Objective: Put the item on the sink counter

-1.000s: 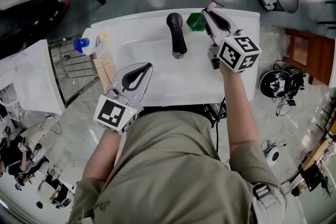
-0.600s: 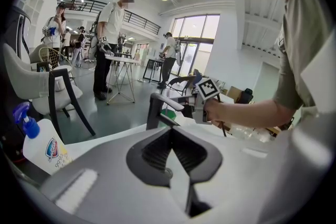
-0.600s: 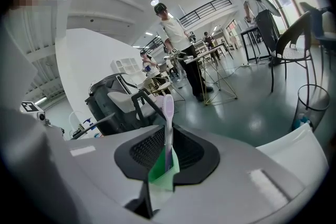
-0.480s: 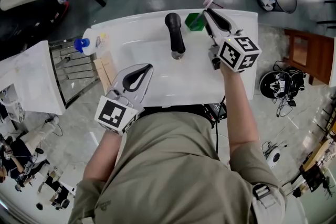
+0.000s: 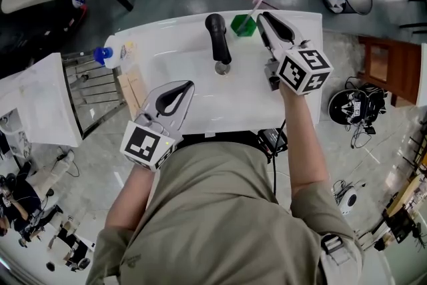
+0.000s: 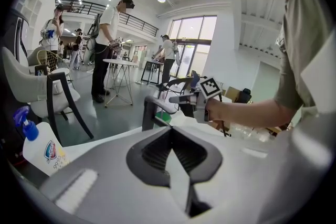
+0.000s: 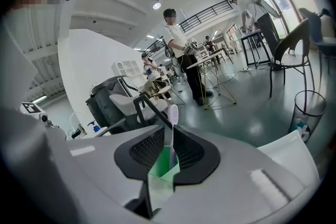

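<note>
Counter (image 5: 160, 37) — toothbrush (image 7: 171, 113) in cup (image 5: 242, 25), bristles-up.

Olive-khaki short-sleeved shirt (image 5: 220, 210), dark strap (image 5: 331, 243) at its right shoulder. Left gripper (image 5: 189, 84) and right gripper (image 5: 263, 14) — light grey shells, black ribbed jaws — each bearing a white cube (image 5: 305, 68) with black square markers.
</note>
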{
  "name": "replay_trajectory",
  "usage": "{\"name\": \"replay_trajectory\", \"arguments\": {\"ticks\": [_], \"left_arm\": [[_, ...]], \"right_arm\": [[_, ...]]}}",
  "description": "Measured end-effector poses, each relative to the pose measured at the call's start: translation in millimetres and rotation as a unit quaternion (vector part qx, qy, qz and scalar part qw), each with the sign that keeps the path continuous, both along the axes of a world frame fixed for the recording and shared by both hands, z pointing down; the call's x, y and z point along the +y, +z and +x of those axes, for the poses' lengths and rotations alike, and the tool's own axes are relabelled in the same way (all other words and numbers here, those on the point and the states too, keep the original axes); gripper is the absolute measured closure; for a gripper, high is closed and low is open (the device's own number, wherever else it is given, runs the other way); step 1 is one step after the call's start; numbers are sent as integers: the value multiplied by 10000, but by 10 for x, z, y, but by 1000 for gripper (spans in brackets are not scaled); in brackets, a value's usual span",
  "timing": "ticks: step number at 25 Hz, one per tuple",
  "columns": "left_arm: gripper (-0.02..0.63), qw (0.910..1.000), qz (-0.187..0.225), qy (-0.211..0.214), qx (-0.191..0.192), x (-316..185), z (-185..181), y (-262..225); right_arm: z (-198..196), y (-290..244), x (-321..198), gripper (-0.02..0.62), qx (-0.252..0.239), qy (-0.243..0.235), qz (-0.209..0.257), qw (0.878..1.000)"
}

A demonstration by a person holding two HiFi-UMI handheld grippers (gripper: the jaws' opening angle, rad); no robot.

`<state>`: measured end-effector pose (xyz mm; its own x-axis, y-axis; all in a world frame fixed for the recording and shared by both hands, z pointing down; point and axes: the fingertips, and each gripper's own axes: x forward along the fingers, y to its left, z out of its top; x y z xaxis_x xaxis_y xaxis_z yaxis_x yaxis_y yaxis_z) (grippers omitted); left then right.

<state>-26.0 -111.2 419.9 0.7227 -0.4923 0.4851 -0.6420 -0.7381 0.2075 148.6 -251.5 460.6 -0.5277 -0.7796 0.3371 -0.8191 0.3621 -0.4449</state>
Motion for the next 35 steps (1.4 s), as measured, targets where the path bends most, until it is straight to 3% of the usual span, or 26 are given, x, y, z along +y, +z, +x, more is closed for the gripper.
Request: {"name": "replay_trajectory", "arguments": {"ticks": [15, 35], "left_arm": [[600, 9994, 180, 251, 132, 96, 176, -145], [600, 9983, 335, 447, 186, 251, 216, -285]], "right_arm": [[125, -386, 301, 554, -35, 141, 267, 9995], [-102, -959, 755, 583, 0, -66, 835, 9965]]}}
